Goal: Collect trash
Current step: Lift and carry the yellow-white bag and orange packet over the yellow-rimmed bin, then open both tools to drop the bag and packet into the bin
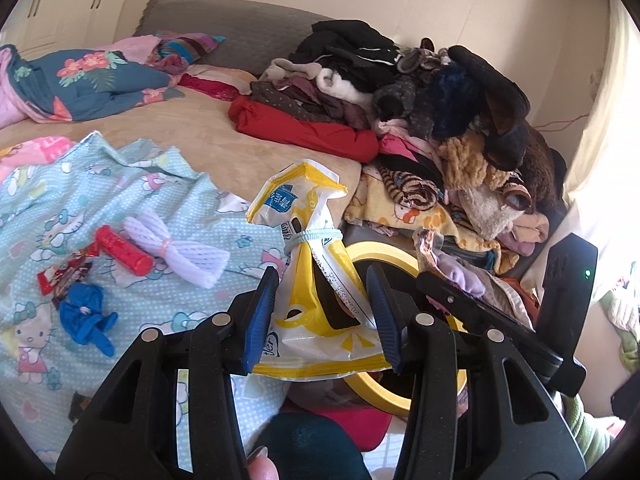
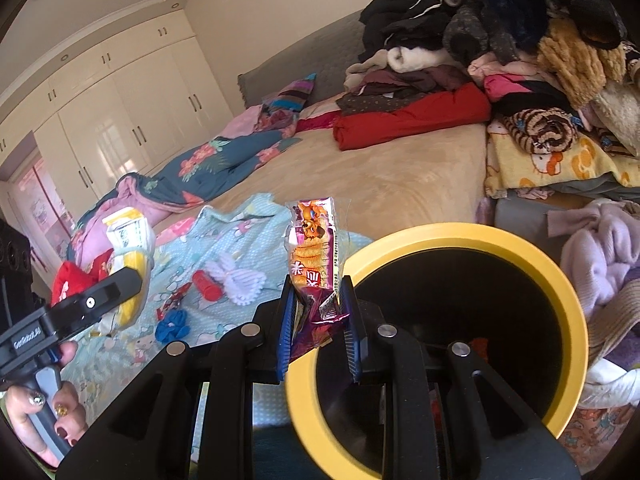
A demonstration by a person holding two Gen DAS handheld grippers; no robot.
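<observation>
My left gripper (image 1: 322, 286) is shut on a yellow and white bag (image 1: 316, 276) tied at the neck with a pale band; the bag stands upright between the blue pads. Behind it shows the yellow rim of the bin (image 1: 380, 250). My right gripper (image 2: 318, 292) is shut on a purple and orange snack wrapper (image 2: 314, 256), held over the left rim of the yellow bin (image 2: 460, 236), whose inside is dark. In the right wrist view the left gripper (image 2: 132, 276) with the yellow bag (image 2: 128, 232) is at the far left, held by a hand.
On the light blue cartoon sheet (image 1: 120, 184) lie a red tube (image 1: 124, 250), a white mesh sleeve (image 1: 176, 250), a blue balloon scrap (image 1: 86, 318) and a red wrapper (image 1: 66, 274). A heap of clothes (image 1: 420, 120) fills the bed's right side.
</observation>
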